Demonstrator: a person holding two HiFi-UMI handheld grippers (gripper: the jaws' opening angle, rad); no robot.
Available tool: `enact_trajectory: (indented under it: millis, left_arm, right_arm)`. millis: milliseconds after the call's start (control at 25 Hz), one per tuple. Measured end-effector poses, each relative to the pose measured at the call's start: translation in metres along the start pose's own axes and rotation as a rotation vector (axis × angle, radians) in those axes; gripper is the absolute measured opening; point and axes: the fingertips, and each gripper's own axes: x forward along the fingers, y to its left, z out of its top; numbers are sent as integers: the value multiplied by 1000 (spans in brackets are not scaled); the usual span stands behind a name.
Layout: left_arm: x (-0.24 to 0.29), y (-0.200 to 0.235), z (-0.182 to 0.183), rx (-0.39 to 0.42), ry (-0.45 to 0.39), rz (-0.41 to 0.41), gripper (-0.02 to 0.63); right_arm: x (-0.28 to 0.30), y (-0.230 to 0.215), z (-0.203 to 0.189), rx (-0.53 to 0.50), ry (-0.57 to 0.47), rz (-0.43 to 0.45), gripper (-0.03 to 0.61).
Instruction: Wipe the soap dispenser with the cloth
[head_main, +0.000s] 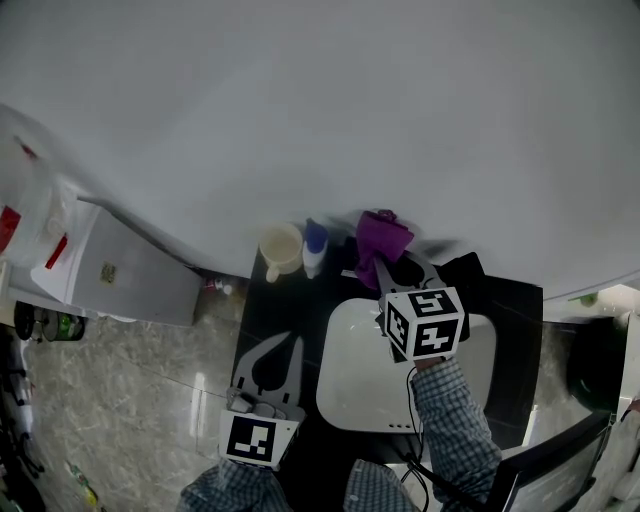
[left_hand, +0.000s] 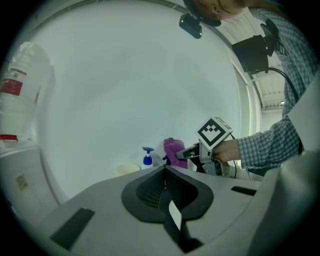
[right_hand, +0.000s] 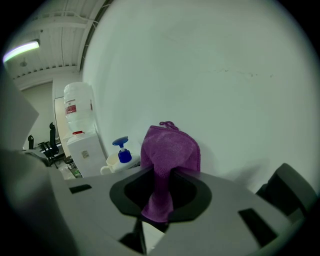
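Since the right gripper (right_hand: 161, 172) is clamped tight on the purple cloth (right_hand: 170, 147) and the upright blue-pump soap dispenser (right_hand: 121, 154) stands near, off to its left beside the cup (head_main: 282, 248), right is nearer; left gripper (left_hand: 165, 175) sits closed, empty, well back.

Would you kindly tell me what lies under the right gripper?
A white sink basin lies below the rear of the right gripper; its jaws, shut on the purple cloth, overhang the dark counter. Gripper and sleeve hide the basin's right part.
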Motion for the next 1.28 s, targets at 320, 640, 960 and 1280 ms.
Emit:
enact_trajectory:
  millis: [320, 640, 960, 1280]
  left_arm:
    - [8, -7, -5, 9, 11, -14, 2]
    - [10, -8, -14, -11, 27, -11, 2]
    - [7, -6, -24, -26, 49, 5, 2]
    - [9, -14, -20, 2, 55, -21, 2]
  right_arm:
    - [9, -29, -28, 18, 72, -61, 75]
    - [22, -38, -64, 44, 128, -95, 75]
    - [29, -42, -94, 60, 170, -116, 75]
    - [-7, -53, -69, 44, 99, -175, 75]
